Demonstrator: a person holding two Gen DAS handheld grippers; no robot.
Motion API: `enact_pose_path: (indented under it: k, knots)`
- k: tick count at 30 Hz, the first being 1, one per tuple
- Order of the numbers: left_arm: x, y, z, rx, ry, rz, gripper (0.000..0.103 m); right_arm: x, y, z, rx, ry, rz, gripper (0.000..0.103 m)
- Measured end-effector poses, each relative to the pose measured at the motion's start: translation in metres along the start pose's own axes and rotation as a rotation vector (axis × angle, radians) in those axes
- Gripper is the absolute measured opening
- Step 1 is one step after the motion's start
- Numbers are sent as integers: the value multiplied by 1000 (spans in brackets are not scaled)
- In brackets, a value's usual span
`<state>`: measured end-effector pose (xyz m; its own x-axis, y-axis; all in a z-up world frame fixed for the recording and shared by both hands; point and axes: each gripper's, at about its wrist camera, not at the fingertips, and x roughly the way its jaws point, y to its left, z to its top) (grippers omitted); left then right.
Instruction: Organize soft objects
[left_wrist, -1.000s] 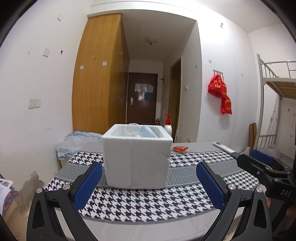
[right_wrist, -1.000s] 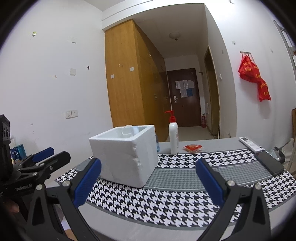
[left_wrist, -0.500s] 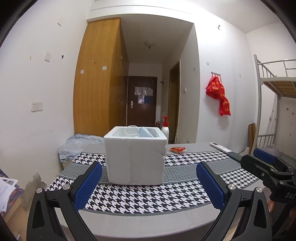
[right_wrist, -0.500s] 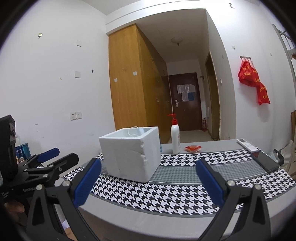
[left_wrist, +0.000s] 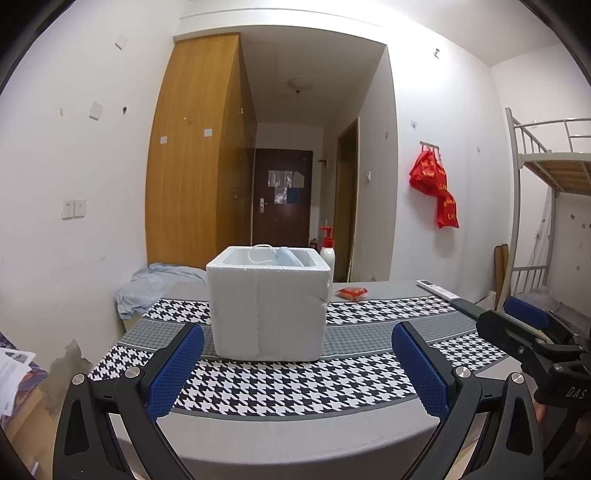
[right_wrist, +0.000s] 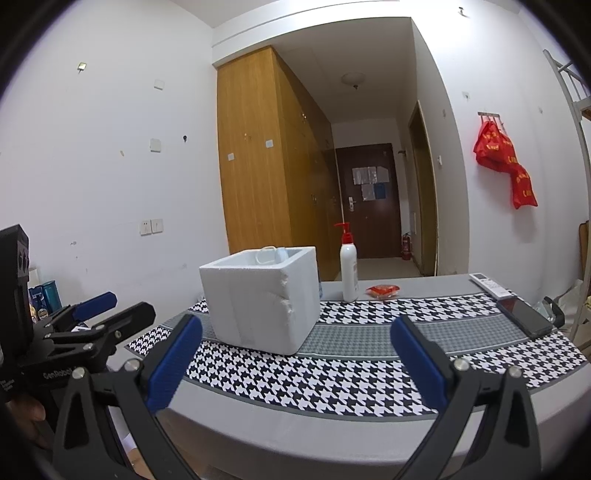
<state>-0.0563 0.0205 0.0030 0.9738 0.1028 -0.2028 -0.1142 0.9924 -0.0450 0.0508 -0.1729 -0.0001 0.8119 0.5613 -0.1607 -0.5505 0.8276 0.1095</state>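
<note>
A pale blue soft item with a white loop (left_wrist: 282, 255) lies inside the white square foam box (left_wrist: 267, 306) on the houndstooth-covered table (left_wrist: 295, 384), ahead of both hand-held grippers. The left hand-held gripper (left_wrist: 295, 369) and right hand-held gripper (right_wrist: 295, 363) gape wide, empty. The light box could slide or tip if a finger nudges its wall.

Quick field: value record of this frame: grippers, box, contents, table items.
left gripper: open, empty, short of the table edge
right gripper: open, empty
foam box: white, upright on houndstooth runner, lid off
box contents: light blue soft item and white loop, partly hidden
behind box: pump bottle, red packet
right end of the table: remote, phone
</note>
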Motion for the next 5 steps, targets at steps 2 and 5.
enact_pose_path:
  k: [2,5]
  knots:
    - [-1,1,0,0,-4,-1,102,0,0,1,0,0,0,103]
    - [-1,1,1,1,-5,0,102,0,1,1,-2,0,2,103]
